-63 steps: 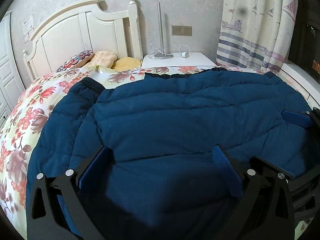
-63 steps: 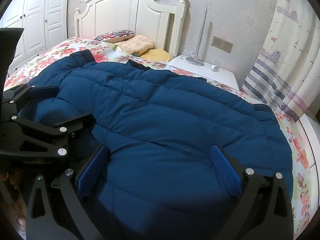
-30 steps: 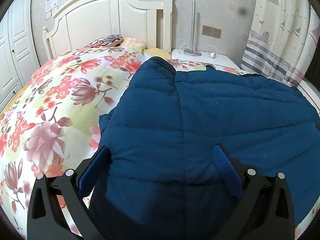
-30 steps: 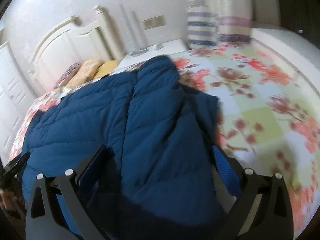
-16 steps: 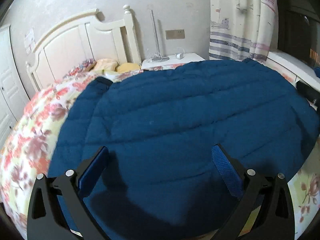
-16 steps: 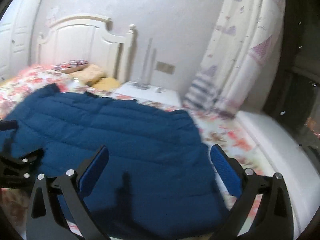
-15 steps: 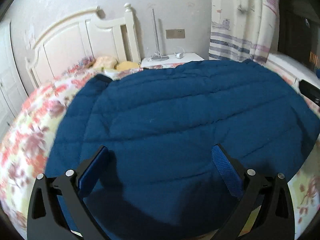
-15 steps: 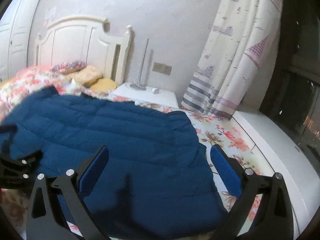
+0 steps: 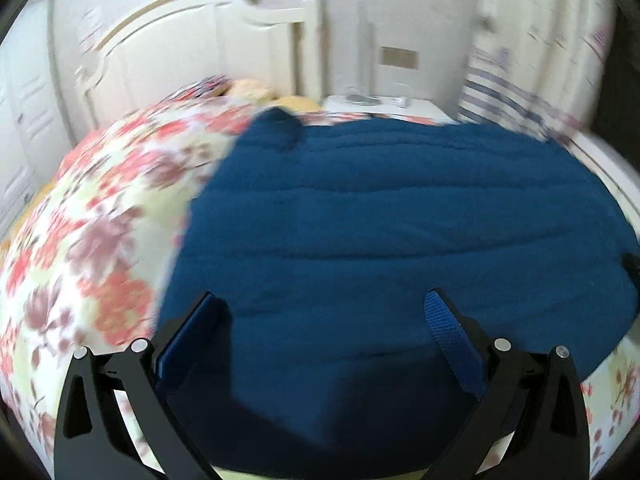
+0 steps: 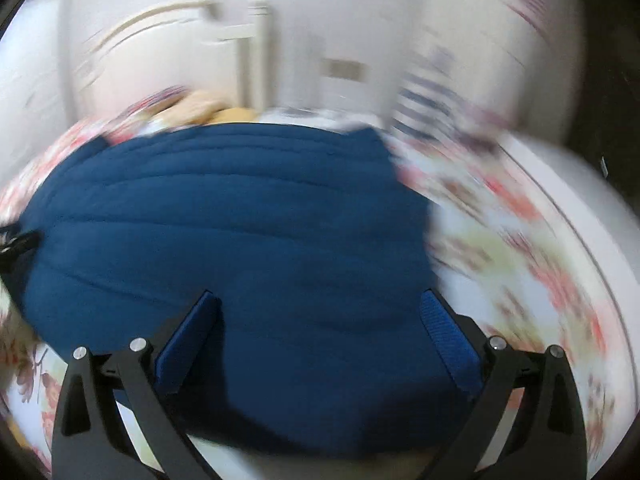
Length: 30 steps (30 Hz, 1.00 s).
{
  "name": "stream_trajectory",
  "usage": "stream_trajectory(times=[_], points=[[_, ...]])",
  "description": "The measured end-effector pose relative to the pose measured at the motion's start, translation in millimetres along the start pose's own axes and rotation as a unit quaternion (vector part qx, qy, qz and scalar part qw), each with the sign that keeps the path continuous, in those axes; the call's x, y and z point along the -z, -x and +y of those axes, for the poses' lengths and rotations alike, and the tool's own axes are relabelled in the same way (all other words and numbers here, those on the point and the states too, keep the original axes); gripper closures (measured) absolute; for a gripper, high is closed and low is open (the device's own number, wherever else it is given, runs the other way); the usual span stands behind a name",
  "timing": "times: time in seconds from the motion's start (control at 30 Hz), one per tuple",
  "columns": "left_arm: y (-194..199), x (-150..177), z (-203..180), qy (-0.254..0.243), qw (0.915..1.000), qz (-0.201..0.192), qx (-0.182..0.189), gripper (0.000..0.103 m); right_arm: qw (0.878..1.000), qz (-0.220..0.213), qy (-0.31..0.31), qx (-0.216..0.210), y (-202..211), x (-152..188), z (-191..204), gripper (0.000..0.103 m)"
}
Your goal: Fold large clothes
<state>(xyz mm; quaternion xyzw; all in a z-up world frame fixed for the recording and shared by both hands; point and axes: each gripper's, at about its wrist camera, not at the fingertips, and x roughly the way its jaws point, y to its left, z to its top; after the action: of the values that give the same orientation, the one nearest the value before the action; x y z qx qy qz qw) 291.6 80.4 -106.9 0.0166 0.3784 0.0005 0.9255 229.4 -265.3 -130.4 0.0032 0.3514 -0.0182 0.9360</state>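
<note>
A dark blue quilted coat [image 9: 380, 220] lies flat across the floral bedspread [image 9: 100, 208], folded into a broad rounded slab. My left gripper [image 9: 324, 324] hovers over its near edge, open, with nothing between the blue pads. The coat [image 10: 240, 220] also fills the middle of the blurred right wrist view. My right gripper [image 10: 316, 320] is open above its near right part, holding nothing. The other gripper's black tip [image 10: 16, 242] shows at the left edge of that view.
A white headboard [image 9: 192, 40] and pillows [image 9: 240, 88] stand at the far end of the bed. A white nightstand [image 9: 380, 102] with a lamp and a striped curtain [image 9: 520, 80] sit at the back right. Bare floral bedspread [image 10: 520, 240] lies right of the coat.
Both cameras are swinging, so the current frames are blurred. The left view has turned left, showing more bedspread. The right view has dropped closer over the coat. Both grippers stay open.
</note>
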Motion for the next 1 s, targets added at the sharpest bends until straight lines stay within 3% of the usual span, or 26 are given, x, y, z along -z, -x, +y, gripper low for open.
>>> stream_trajectory(times=[0.07,0.1,0.17,0.27,0.37,0.5,0.57,0.63,0.87,0.9,0.93,0.97,1.0], points=[[6,-6,13,0.023,0.9995,-0.007,-0.019,0.004,0.997,0.016,-0.070,0.040,13,13,-41,0.003],[11,-12,16,0.035,0.9992,-0.019,-0.010,0.004,0.994,0.020,-0.090,0.051,21,20,-52,0.003],[15,-24,12,0.039,0.9985,-0.035,0.016,0.004,0.988,0.026,-0.154,-0.004,41,40,-73,0.003],[9,-45,-12,-0.002,0.9984,-0.051,0.027,0.004,0.971,0.053,-0.210,-0.101,48,66,-80,0.002],[-16,-66,-32,-0.030,0.9984,-0.046,0.015,0.004,0.969,0.055,-0.209,-0.116,47,70,-64,0.002],[-61,-73,-30,-0.009,0.9997,0.003,0.024,0.004,0.960,0.057,-0.216,-0.171,29,53,-45,0.002],[-67,-66,-22,0.008,0.9988,-0.017,0.044,0.004,0.956,0.055,-0.216,-0.193,18,44,-37,0.002],[-69,-64,-23,0.003,0.9988,-0.021,0.044,0.004,0.942,0.051,-0.242,-0.227,1,30,-29,0.002],[-75,-64,-21,0.015,0.9992,-0.012,0.034,0.004,0.924,0.001,-0.308,-0.227,-52,-22,-11,0.002],[-75,-64,-20,0.023,0.9993,-0.011,0.028,0.004,0.921,-0.009,-0.314,-0.232,-57,-26,-11,0.010],[-75,-64,-18,0.028,0.9992,-0.011,0.025,0.004,0.916,-0.016,-0.323,-0.238,-61,-26,-14,0.050],[-76,-65,-17,0.032,0.9992,-0.012,0.021,0.004,0.908,-0.016,-0.343,-0.242,-64,-22,-20,0.061],[-76,-65,-16,0.033,0.9991,-0.013,0.021,0.004,0.881,-0.026,-0.378,-0.283,-68,-11,-31,0.067]])
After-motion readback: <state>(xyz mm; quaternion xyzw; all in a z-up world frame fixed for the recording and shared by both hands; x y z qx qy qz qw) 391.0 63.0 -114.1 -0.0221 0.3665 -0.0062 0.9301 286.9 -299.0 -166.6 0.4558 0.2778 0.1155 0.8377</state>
